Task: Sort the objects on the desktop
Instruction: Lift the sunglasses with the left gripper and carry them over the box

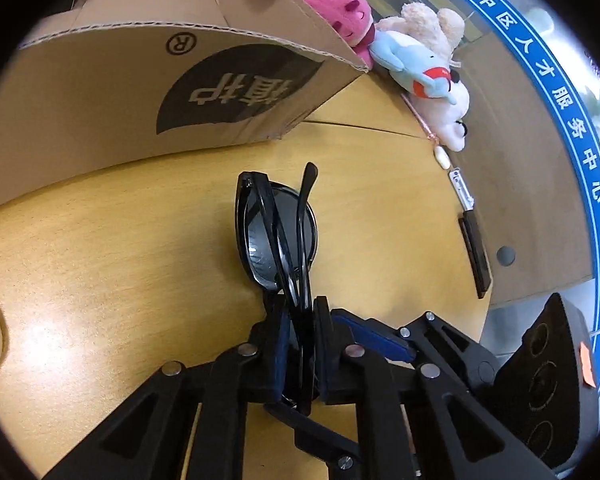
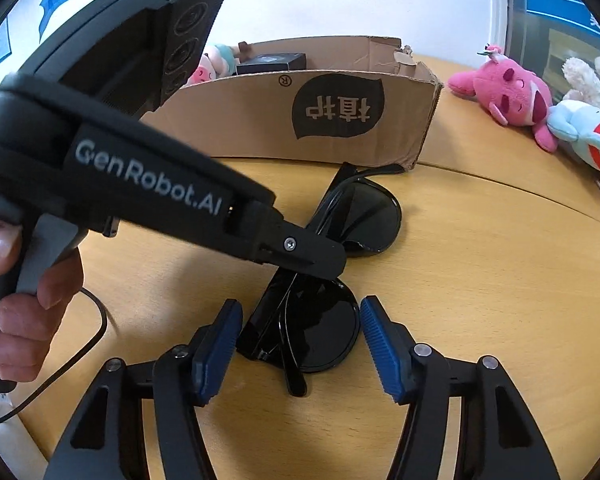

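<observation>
Black folded sunglasses [image 1: 278,228] lie over the wooden table [image 1: 120,248]. My left gripper [image 1: 299,316] is shut on them near the bridge. In the right wrist view the sunglasses [image 2: 328,320] sit between the blue pads of my right gripper [image 2: 300,346], which is open around one lens without touching it. The left gripper [image 2: 312,256] comes in from the left and clamps the frame's middle. An open cardboard box [image 2: 340,112] stands behind, with a black box [image 2: 272,63] and small dolls inside.
Plush toys lie at the table's far right: a pink one [image 2: 508,96], a light blue one [image 2: 584,136] and a cream one [image 1: 432,24]. A pink pen [image 1: 424,124], a metal clip [image 1: 462,188] and a dark flat item [image 1: 476,256] lie along the edge. A cable [image 2: 80,356] runs at left.
</observation>
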Tool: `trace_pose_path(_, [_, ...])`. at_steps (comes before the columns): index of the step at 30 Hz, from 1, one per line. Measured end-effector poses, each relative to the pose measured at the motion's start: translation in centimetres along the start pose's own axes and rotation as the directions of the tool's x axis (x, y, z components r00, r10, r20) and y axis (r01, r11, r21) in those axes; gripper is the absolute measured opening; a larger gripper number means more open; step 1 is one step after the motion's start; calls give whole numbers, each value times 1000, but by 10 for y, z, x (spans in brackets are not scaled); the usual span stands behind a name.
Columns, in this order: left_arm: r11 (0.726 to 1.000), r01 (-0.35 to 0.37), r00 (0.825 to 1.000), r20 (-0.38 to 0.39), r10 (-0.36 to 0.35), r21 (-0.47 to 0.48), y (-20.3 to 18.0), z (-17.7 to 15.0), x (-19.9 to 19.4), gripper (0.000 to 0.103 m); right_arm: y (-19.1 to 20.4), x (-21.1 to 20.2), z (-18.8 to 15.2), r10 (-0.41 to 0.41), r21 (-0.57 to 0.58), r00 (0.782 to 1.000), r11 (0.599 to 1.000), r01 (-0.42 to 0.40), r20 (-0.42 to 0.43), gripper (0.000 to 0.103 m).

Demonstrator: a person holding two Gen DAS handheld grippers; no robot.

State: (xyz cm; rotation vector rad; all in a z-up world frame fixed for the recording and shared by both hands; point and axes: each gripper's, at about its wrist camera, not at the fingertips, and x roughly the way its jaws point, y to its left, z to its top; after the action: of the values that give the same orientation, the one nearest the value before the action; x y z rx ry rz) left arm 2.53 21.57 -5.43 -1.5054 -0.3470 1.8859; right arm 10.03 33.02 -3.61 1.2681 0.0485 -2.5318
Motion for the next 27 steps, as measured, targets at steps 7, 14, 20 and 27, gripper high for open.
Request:
trace_pose_path(7, [1000, 9, 999, 36, -9, 17, -3, -3, -12, 10, 9, -9, -2, 64, -2, 998, 998, -64, 27, 17])
trace_pose_path(14, [999, 44, 992, 115, -47, 30, -7, 0, -46, 10, 20, -29, 11, 58, -35, 994, 998, -55, 91, 16])
trace_pose_path(20, [993, 37, 972, 226, -62, 112, -28, 15, -97, 10, 31, -58, 44, 44, -111, 982, 994, -23, 185, 16])
trace_pose_path(27, [975, -10, 941, 331, -66, 223, -54, 58, -158, 10, 46, -93, 105, 55, -200, 945, 980, 12, 322, 15])
